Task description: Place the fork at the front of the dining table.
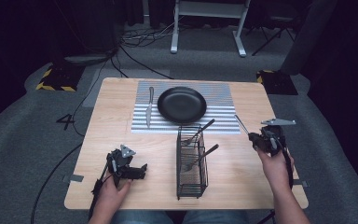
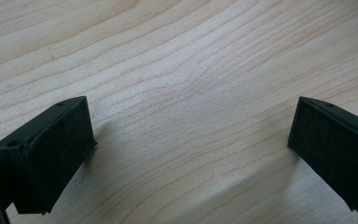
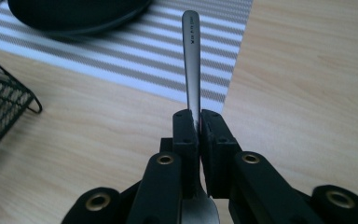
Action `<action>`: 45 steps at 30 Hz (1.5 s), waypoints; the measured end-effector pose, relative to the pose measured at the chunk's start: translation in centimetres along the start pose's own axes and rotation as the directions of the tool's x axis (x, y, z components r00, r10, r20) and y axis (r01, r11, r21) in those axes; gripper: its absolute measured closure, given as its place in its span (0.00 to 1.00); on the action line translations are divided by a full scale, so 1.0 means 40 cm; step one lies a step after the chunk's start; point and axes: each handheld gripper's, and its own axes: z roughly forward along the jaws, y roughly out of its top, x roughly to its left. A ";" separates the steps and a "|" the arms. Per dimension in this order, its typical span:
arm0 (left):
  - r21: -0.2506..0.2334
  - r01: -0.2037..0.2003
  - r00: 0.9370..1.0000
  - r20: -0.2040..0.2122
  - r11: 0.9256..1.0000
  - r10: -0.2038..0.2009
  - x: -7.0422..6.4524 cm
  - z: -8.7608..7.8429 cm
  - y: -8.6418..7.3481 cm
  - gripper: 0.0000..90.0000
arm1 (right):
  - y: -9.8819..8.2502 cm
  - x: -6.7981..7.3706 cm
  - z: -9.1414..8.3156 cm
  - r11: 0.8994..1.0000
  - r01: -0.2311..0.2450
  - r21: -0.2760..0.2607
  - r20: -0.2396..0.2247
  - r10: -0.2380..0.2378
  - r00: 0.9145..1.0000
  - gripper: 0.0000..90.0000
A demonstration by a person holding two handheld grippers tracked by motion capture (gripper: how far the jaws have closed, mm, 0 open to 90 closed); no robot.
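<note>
Spoon [image 3: 192,60] sits clenched in the right tool [image 3: 199,122], off the worktop [image 1: 242,158], handle pointing toward the striped placemat [image 1: 221,119] and black plate [image 1: 182,104], up-left of it. Left tool [image 2: 186,149], farther away, hangs released, jaws wide, grasping nothing.

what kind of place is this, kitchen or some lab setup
Likely a lab or recording studio, not a kitchen: the wooden table stands on grey carpet with loose cables, hazard-striped bases and dark surroundings.

Grey carpet floor [image 1: 23,140], dark surroundings, white desk frame [image 1: 208,23] behind
</note>
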 end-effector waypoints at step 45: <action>-0.001 -0.006 1.000 0.006 1.000 0.006 0.003 0.003 0.004 0.01 | 0.302 0.000 0.396 0.988 -0.151 -0.037 0.103 0.154 0.983 0.94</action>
